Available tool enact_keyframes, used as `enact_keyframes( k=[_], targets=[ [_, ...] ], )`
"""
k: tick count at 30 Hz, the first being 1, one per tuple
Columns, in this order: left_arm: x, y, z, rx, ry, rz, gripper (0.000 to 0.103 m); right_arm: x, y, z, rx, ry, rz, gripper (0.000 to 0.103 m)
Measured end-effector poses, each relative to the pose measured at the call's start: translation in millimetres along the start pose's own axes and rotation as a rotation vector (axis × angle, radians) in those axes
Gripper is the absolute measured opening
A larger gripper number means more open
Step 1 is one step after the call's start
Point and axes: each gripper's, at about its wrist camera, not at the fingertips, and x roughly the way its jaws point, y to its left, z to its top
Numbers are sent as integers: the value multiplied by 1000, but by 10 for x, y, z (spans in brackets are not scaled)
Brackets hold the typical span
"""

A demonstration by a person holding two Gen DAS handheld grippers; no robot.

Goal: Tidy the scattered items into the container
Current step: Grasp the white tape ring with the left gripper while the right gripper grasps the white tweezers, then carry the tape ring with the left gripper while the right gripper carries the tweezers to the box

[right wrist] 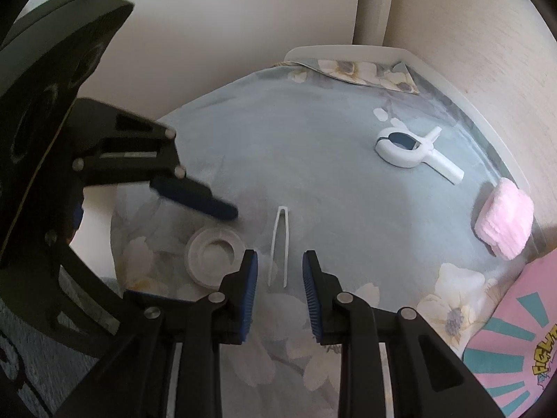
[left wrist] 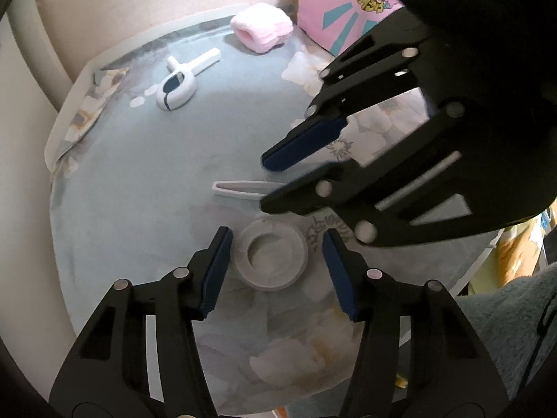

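Note:
A grey round ring-shaped piece (left wrist: 271,258) lies on the floral cloth, between the fingertips of my open left gripper (left wrist: 276,244); it also shows in the right wrist view (right wrist: 213,255). White tweezers (right wrist: 280,244) lie just ahead of my open right gripper (right wrist: 280,264), between its tips; they also show in the left wrist view (left wrist: 243,188). The right gripper (left wrist: 268,183) reaches in from the right in the left wrist view, open around the tweezers' end. A white spring clamp (left wrist: 181,83) and a pink sponge-like roll (left wrist: 261,33) lie farther off. The pink patterned box (left wrist: 348,10) stands at the table's far corner.
The table (left wrist: 61,118) has a white rim and stands against cream walls. The clamp (right wrist: 414,153), pink roll (right wrist: 504,223) and pink box (right wrist: 515,341) sit along the right side in the right wrist view. A blue-grey towel (left wrist: 515,331) lies off the table's edge.

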Motion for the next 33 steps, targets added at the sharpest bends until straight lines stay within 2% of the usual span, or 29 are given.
enact_keyframes(
  k=[2,5,8,16,23,29,33],
  targets=[
    [1,13,-14,-3,-9,2,50,23,-7,-3,-2,5,-1,17],
    [-8,22,-29,-5,-15,5,40,62,-41,13,7,9,7,13],
    [-8,35,-40,-14,-16,3,40,72,-52,37,-2,12,2,9],
    [-91,81,-43,-49,-21,-12,40,38,-39,46,16,3,-3,9],
    [-183,102,18,-48,-26,6,40,-51,-108,33,82,-11,-11,9],
    [-322,100,156,-45,-47,-8,40,-315,-214,53,171,-63,-41,9],
    [-438,54,298,-26,-63,8,40,-576,-319,52,254,-106,-73,9]
  ],
)
